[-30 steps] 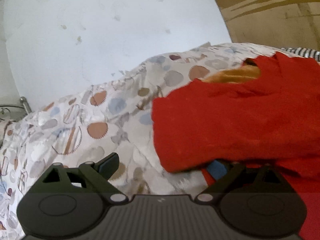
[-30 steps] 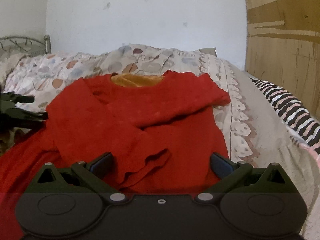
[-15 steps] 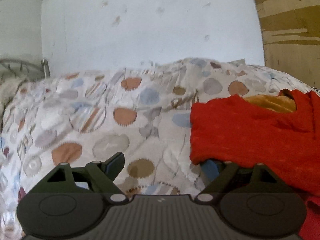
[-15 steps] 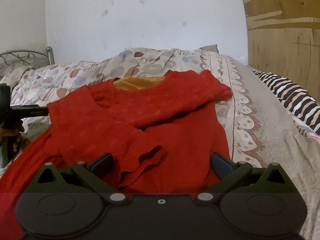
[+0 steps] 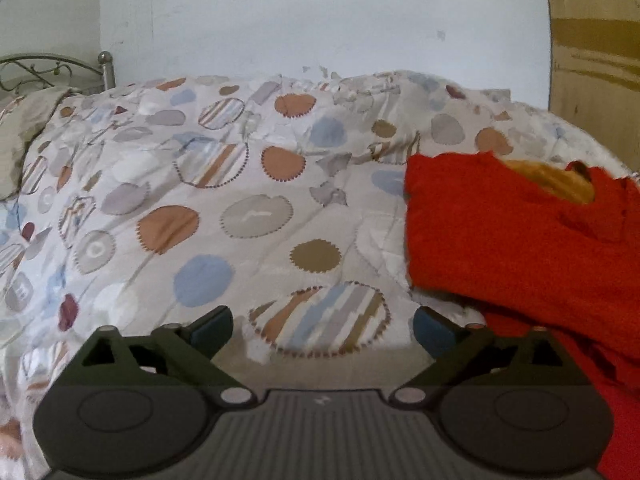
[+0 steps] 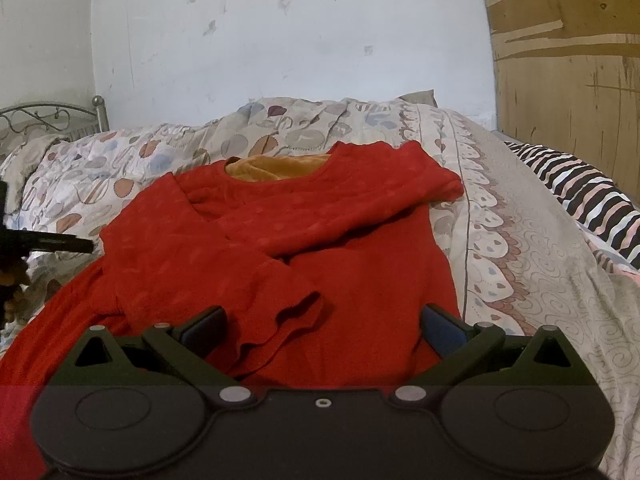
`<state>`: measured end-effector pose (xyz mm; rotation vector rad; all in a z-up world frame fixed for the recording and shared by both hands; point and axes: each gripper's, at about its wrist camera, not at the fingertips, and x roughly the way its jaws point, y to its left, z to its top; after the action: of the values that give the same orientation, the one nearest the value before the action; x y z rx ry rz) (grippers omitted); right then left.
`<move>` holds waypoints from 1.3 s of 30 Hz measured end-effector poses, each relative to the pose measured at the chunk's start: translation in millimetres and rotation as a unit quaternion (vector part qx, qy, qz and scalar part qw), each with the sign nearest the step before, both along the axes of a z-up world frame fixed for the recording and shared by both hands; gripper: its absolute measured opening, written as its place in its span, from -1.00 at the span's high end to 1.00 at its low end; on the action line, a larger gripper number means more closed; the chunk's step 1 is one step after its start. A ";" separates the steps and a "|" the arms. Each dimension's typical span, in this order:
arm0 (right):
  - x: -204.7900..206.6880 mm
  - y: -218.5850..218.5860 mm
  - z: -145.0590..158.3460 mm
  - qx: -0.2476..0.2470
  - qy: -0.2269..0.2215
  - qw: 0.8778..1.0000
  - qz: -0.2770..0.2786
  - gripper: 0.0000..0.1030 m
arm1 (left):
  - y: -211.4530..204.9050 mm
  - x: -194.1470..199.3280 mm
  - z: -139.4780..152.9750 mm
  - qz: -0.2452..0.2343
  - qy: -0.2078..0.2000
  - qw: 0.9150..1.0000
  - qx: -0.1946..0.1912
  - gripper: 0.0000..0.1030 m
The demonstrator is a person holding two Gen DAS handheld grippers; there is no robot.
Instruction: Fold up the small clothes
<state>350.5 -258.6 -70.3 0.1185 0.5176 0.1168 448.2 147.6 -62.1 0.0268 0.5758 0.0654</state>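
A red long-sleeved top (image 6: 304, 248) with an orange lining at the neck lies on the bed, both sleeves folded across its front. My right gripper (image 6: 322, 326) is open and empty, low over the top's lower part, by the cuff of a folded sleeve. The left gripper shows at the left edge of the right wrist view (image 6: 48, 244), beside the top. In the left wrist view the top (image 5: 520, 240) lies to the right, and my left gripper (image 5: 322, 326) is open and empty over the patterned quilt (image 5: 200, 208).
The quilt covers the bed (image 6: 520, 240). A black-and-white striped cloth (image 6: 592, 196) lies at the right edge by a wooden panel (image 6: 568, 60). A metal bed frame (image 5: 60, 68) and a white wall stand behind.
My left gripper has drawn off the red top to the left and now faces the quilt. The right gripper has stayed open over the top, and the view has shifted slightly.
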 end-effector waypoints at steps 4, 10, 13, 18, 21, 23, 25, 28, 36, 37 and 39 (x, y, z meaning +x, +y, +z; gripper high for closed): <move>-9.5 -7.0 5.5 0.021 -0.019 1.000 0.000 -0.99 | -0.7 -43.5 11.1 -0.045 -0.009 0.998 -0.036 -0.99; -55.5 -23.6 13.9 0.021 -0.006 1.000 -0.018 -0.99 | -4.0 -110.5 8.0 -0.137 0.003 0.986 -0.100 -0.99; -87.5 -30.3 9.5 -0.004 0.008 1.000 -0.026 -0.99 | -2.3 -134.7 -1.9 -0.153 0.019 0.980 -0.125 -0.99; -133.4 -38.5 5.6 -0.058 0.015 0.997 -0.040 -0.99 | -4.3 -156.8 -24.4 -0.128 0.075 0.986 -0.082 -0.99; -152.7 -42.9 7.1 -0.081 0.021 0.996 -0.041 -0.99 | -1.9 -168.5 -30.3 -0.136 0.076 0.986 -0.062 -0.99; -164.8 -44.7 9.4 -0.100 0.021 0.994 -0.036 -0.99 | 2.3 -174.5 -28.2 -0.127 0.084 0.986 -0.071 -0.99; -177.8 -42.3 11.4 -0.131 0.015 0.991 -0.020 -0.99 | 6.1 -180.7 -23.3 -0.118 0.086 0.986 -0.083 -0.99; -200.3 -29.8 11.5 -0.197 -0.014 0.980 0.019 -0.99 | 7.6 -192.8 -15.1 -0.112 0.083 0.987 -0.084 -0.99; -229.1 25.7 -23.3 -0.410 -0.066 0.903 0.114 -0.99 | -7.8 -228.5 4.1 -0.138 0.043 0.988 -0.061 -0.99; -228.9 32.1 -29.4 -0.435 -0.073 0.890 0.116 -0.99 | -10.0 -231.7 5.8 -0.143 0.041 0.987 -0.059 -0.99; -224.0 40.8 -41.0 -0.473 -0.078 0.870 0.115 -0.99 | -14.7 -237.5 9.2 -0.151 0.038 0.986 -0.054 -0.99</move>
<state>126.5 -217.8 -111.3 -0.9133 0.3789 0.0923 210.7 132.8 -52.9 0.0115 0.6450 -0.2627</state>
